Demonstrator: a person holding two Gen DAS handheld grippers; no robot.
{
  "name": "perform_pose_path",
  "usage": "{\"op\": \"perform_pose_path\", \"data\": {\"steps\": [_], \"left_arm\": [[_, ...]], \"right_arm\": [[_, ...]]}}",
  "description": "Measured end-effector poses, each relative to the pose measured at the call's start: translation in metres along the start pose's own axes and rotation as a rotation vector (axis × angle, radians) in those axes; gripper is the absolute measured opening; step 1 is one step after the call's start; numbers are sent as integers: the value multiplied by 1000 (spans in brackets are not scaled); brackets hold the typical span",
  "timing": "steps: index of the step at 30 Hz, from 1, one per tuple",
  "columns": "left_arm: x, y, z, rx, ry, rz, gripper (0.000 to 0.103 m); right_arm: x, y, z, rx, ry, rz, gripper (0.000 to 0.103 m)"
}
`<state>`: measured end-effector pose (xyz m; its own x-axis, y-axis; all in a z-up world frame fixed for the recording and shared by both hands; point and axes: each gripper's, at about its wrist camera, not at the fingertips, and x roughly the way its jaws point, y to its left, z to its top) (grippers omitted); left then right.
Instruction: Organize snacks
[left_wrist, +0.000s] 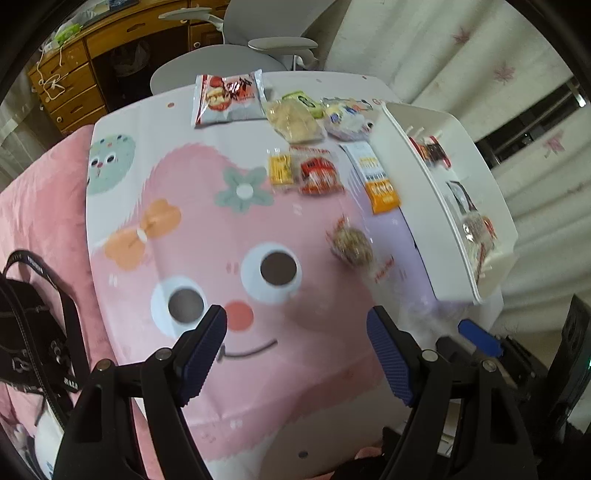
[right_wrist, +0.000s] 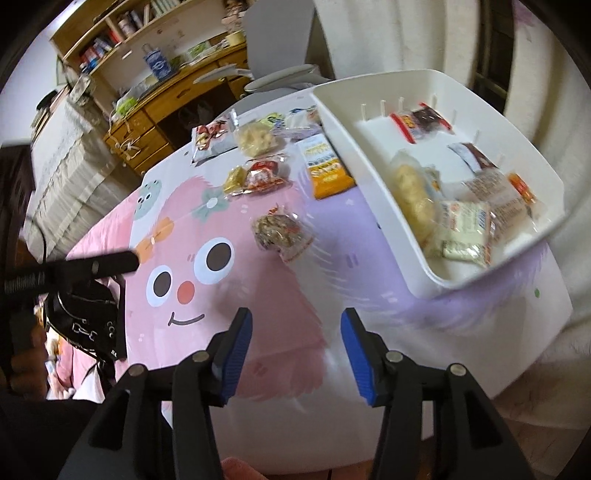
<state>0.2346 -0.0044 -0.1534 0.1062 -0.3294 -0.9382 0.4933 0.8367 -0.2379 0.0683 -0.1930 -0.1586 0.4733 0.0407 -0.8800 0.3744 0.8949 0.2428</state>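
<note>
The round cookie pack (right_wrist: 280, 230) is lying just beside the white bin (right_wrist: 373, 184); both tongs, left tongs (left_wrist: 297, 332) and right tongs (right_wrist: 295, 336), are hanging released and empty in front of it, the right tongs looking nearer.

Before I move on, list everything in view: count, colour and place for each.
White bin: one, table's right side, holding several packets.
Round clear-wrapped brown snack: one, nearest the grippers.
Orange and white packet: one, beside the bin.
Red and yellow packets: a pair, mid table.
Red and white bag: one, far edge.
Cartoon table cover: one, pink.
Grey chair: one, behind the table.
Wooden desk: one, far left.
Left gripper: open, empty.
Right gripper: open, empty.
</note>
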Motion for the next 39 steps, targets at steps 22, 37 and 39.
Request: {"op": "perform_pose_path", "data": {"steps": [22, 37, 39], "left_arm": [[97, -48, 137, 45, 135, 22, 80], [169, -59, 156, 9, 240, 81, 74], [175, -57, 157, -6, 250, 88, 72]], "right_arm": [[82, 30, 44, -291, -115, -23, 60], [116, 16, 64, -294, -57, 80, 60], [120, 14, 64, -294, -37, 96, 60]]}}
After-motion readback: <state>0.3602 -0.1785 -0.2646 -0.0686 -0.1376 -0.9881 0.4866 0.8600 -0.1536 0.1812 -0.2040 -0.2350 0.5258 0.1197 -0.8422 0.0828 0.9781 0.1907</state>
